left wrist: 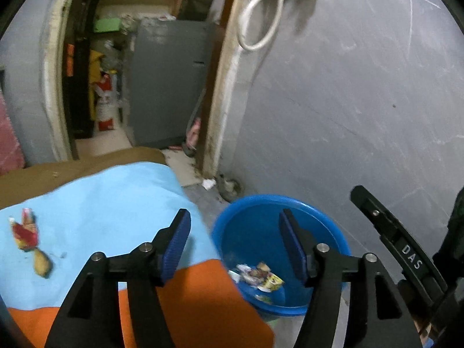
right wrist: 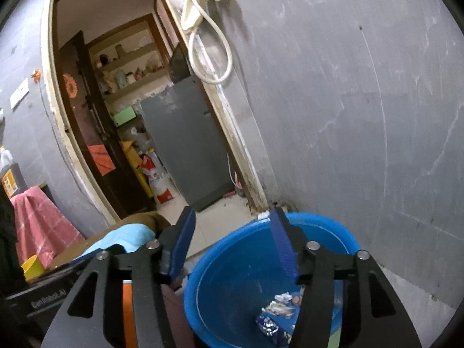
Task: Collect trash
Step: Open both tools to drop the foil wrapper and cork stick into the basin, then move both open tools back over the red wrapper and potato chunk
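Both grippers, left (left wrist: 235, 243) and right (right wrist: 232, 243), hover over the blue tub (left wrist: 226, 226), fingers apart and empty, wrappers (left wrist: 258, 275) inside; red wrapper (left wrist: 24, 233) left on bed.

My left gripper (left wrist: 235, 243) and right gripper (right wrist: 232, 242) are black with ribbed royal-blue pads. Near them stands a round bright-blue plastic basin (left wrist: 327, 226), holding crumpled white, yellow and dark-blue printed wrappers (left wrist: 258, 278). To the left lies a sky-blue cloth (left wrist: 116, 203) over an orange sheet (left wrist: 203, 295), bearing a red-and-yellow wrapper scrap (left wrist: 26, 232). The scuffed wall (left wrist: 348, 101) is grey; a pink checked cloth (right wrist: 40, 220) hangs far left.
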The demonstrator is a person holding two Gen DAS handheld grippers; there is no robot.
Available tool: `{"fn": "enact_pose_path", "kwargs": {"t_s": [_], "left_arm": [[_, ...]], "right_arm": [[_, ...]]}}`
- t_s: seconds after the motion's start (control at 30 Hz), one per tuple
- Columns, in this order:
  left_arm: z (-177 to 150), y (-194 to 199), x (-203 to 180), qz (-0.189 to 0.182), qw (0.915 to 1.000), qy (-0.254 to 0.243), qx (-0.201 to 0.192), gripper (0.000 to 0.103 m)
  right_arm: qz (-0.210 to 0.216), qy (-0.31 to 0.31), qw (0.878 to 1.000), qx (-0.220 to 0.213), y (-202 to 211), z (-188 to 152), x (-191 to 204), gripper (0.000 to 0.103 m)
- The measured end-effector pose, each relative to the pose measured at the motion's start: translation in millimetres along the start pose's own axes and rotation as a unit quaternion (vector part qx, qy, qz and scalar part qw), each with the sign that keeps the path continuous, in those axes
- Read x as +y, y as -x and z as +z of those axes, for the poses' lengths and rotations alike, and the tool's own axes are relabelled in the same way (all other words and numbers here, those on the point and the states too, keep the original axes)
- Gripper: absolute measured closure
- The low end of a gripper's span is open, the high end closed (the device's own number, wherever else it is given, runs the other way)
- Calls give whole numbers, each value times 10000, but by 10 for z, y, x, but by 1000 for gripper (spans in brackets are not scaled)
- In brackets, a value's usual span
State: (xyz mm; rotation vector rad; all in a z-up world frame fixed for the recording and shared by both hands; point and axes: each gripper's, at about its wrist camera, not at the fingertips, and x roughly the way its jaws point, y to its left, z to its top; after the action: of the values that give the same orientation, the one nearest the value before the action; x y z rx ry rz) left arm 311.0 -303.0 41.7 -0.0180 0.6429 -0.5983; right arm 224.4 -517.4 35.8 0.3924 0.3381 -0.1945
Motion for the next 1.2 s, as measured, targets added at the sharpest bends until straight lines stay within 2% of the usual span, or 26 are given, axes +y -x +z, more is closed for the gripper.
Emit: {"fn": "enact_pose_path", "kwargs": {"t_s": [0.07,0.13,0.17,0.3,0.37,0.4,0.47,0.87,1.03,1.2], "left_arm": [[28,103,66,134,9998,47,-138,37],[48,243,159,328,9988,131,-353,27],[46,306,191,395,9981,164,-453,24],[45,543,351,660,9944,259,-778,21],[35,650,428,854,9919,290,-897,7],[31,705,465,976,9897,310,-1002,6],[7,829,536,1150,9851,344,-1233,4],[-118,1405,1105,1952,9588,748,-1925,2],[-242,1629,1281,2242,9490,786,-2073,2],[-355,1802,1470,2531,9400,839,-2128,2]], "right_arm": [[16,99,9999,-105,15,9,52,44],[38,163,9997,-198,35,14,107,30],[61,196,9994,-272,50,16,142,27],[187,369,9980,-481,91,17,306,16],[237,436,9973,-551,100,11,387,8],[248,481,9967,-606,109,4,436,0],[294,568,9955,-704,132,-9,521,0],[911,1058,9811,-1337,261,-137,1169,0],[1227,1319,9706,-1594,330,-239,1466,0],[1512,1624,9629,-1535,315,-336,1744,0]]}}
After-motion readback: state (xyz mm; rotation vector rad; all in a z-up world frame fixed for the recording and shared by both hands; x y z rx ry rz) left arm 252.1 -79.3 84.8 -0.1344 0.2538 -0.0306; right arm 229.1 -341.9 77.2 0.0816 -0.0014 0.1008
